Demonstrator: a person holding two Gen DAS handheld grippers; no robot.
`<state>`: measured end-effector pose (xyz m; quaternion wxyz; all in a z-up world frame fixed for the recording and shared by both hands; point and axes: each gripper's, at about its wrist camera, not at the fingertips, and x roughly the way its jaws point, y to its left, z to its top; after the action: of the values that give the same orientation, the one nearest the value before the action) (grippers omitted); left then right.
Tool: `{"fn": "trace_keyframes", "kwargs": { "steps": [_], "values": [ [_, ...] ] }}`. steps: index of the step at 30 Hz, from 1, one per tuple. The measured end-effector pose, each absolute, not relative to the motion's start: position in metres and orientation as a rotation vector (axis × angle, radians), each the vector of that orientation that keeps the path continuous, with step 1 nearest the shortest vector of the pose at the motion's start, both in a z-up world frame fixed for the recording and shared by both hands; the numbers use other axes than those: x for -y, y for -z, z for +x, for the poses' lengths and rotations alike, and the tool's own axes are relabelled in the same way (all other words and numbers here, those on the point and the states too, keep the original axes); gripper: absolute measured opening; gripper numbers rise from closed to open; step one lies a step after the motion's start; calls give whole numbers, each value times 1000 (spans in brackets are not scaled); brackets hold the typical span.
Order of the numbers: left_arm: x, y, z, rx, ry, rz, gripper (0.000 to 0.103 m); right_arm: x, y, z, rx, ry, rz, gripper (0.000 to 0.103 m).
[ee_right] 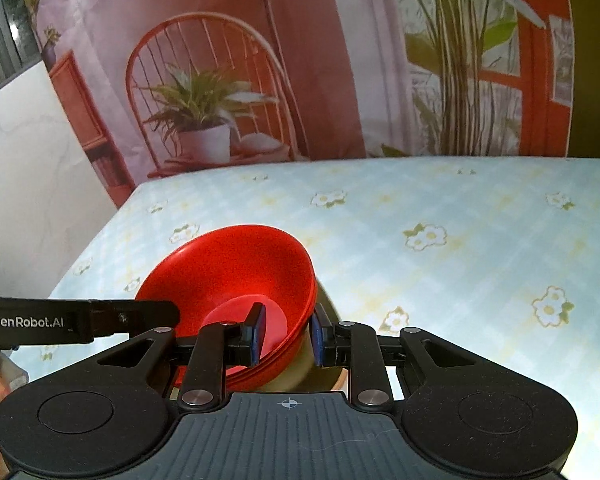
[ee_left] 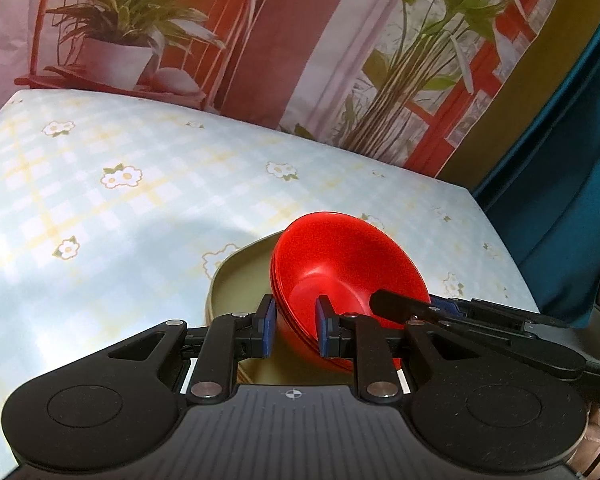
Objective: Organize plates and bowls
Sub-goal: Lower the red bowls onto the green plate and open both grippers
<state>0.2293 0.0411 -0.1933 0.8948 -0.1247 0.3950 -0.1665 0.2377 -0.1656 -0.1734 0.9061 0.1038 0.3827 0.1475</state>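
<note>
Nearest the left wrist camera, the left gripper (ee_left: 296, 326) straddles the near wall of the stacked red bowls (ee_left: 348, 268), one blue pad outside and one inside; the jaws look closed on that wall, though whether the pads press firmly I cannot tell. In the right wrist view the right gripper (ee_right: 288, 334) likewise pinches the opposite side of the red bowls (ee_right: 236, 272), one pad inside, one outside. The bowls sit tilted on an olive plate (ee_left: 240, 280), which rests on the floral tablecloth (ee_left: 120, 200) near the table's front edge. They look like light, stiff, smooth plastic, so likely slippery; the thin rim wall is the sensible hold. Beyond stands a printed backdrop (ee_right: 260, 80) of plants and a chair
</note>
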Motion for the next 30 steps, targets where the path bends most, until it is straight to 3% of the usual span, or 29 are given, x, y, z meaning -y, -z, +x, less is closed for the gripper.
{"fn": "trace_keyframes", "kwargs": {
  "steps": [30],
  "values": [
    [-42,197,222,-823,297,-196,24,151,189,236,-846,-336,167,24]
  ]
}}
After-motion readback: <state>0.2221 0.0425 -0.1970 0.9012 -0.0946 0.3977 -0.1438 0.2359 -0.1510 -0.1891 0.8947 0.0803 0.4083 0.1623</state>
